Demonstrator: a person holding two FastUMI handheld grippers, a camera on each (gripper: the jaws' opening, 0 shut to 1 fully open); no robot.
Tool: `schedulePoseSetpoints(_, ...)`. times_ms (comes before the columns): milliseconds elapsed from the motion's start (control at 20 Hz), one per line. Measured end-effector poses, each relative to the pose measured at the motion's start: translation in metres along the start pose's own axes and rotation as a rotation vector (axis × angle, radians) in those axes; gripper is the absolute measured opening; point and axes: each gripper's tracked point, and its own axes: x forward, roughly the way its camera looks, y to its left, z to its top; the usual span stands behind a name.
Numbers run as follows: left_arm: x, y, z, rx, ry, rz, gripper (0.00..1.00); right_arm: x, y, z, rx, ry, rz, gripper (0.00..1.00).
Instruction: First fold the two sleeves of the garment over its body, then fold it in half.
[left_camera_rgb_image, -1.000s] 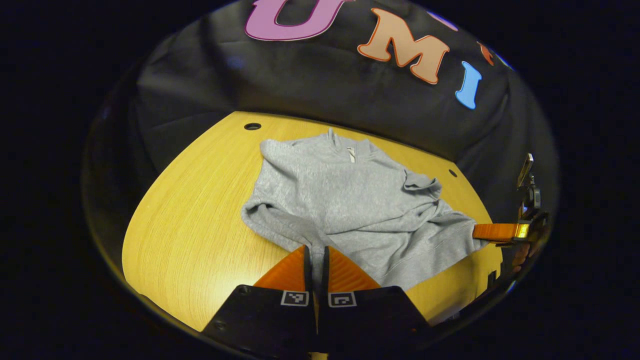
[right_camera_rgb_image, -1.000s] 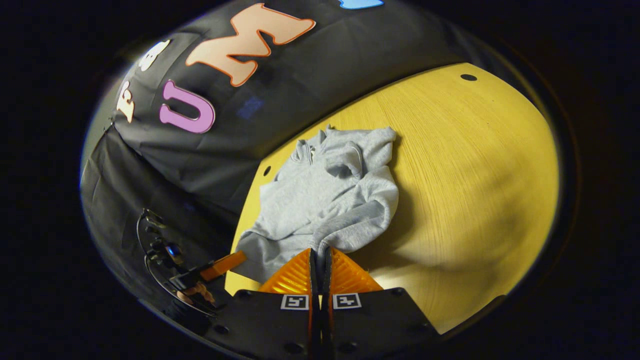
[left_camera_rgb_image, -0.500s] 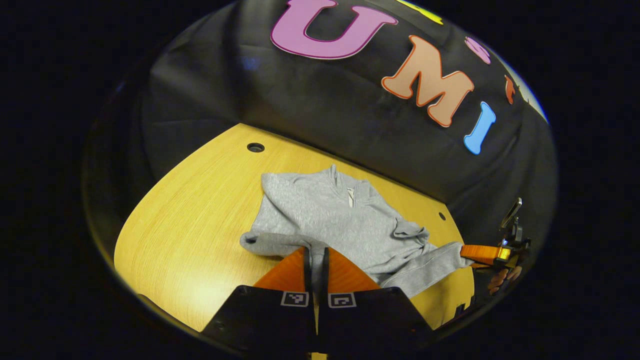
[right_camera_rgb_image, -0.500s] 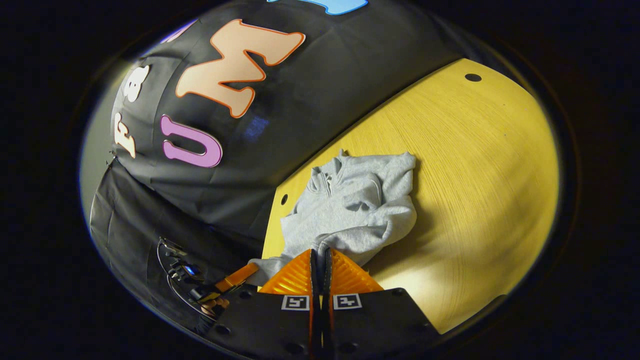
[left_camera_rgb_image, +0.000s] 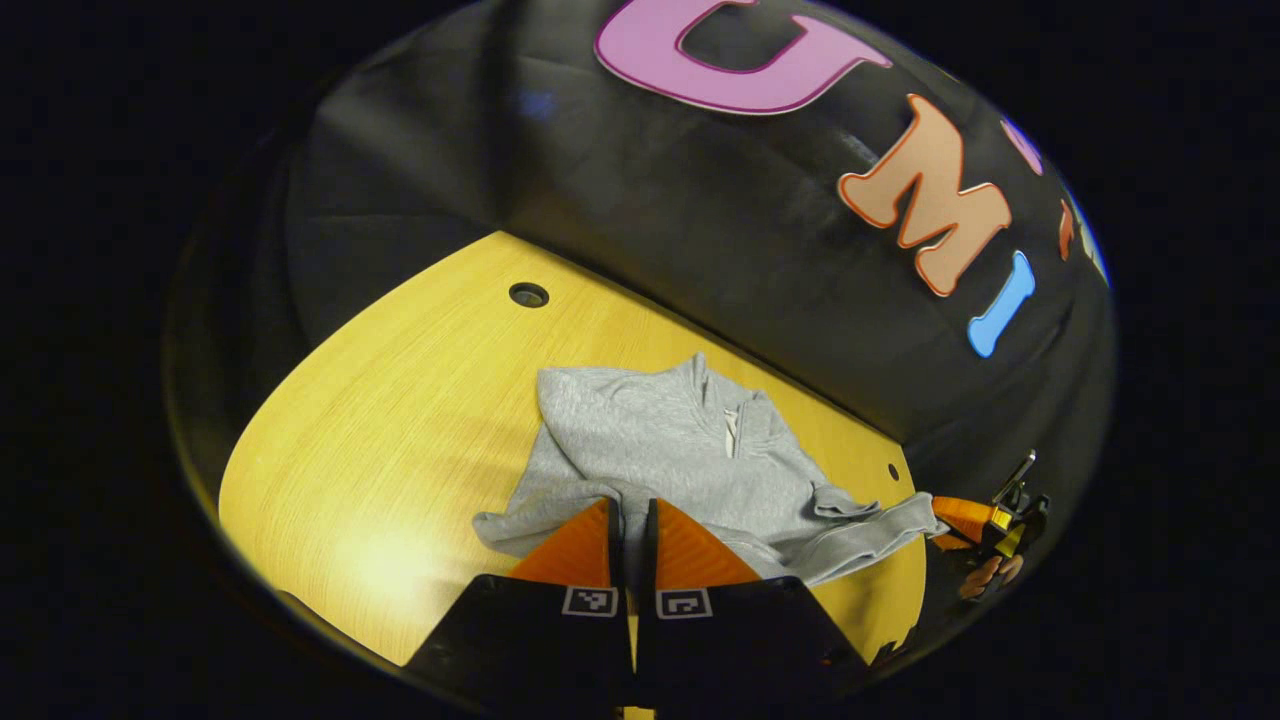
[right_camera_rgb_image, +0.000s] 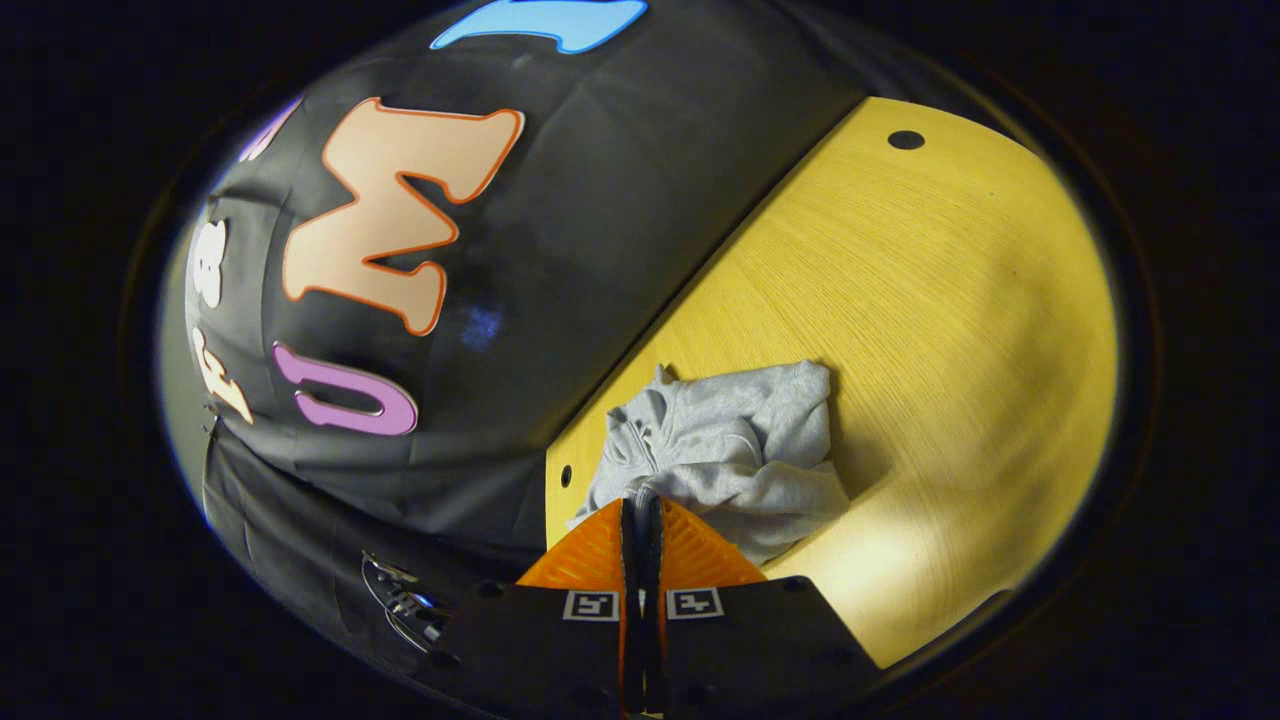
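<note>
A grey sweatshirt (left_camera_rgb_image: 680, 460) with a zip collar lies on the yellow wooden table (left_camera_rgb_image: 400, 420), sleeves folded over its body. My left gripper (left_camera_rgb_image: 630, 505) is shut on the hem at one lower corner, lifted off the table. My right gripper (right_camera_rgb_image: 640, 505) is shut on the other lower corner of the grey sweatshirt (right_camera_rgb_image: 730, 450). In the left gripper view the right gripper (left_camera_rgb_image: 960, 515) shows at the far right, a hand behind it, the hem stretched between both. The lower half hangs raised toward the collar.
The table (right_camera_rgb_image: 950, 300) runs wide on both sides of the garment, with small round holes (left_camera_rgb_image: 528, 294) (right_camera_rgb_image: 905, 139) near its back edge. The black booth wall (left_camera_rgb_image: 700, 220) stands right behind the collar.
Both grippers have carried the hem up and forward toward the collar. The visible body of the sweatshirt has grown shorter and its lower half now bunches over the upper half.
</note>
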Motion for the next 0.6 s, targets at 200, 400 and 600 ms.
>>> schedulePoseSetpoints(200, 0.035, 0.013, 0.001, -0.090, 0.057, -0.002, 0.00, 0.034, -0.021, 0.009, 0.040, -0.032, -0.075, 0.01)
schedulePoseSetpoints(400, 0.062, 0.025, -0.005, -0.173, 0.107, -0.006, 0.02, 0.057, -0.039, 0.013, 0.057, -0.064, -0.148, 0.01)
schedulePoseSetpoints(600, 0.071, 0.035, -0.002, -0.157, 0.089, 0.039, 0.22, 0.065, -0.039, 0.017, 0.015, -0.090, -0.176, 0.18)
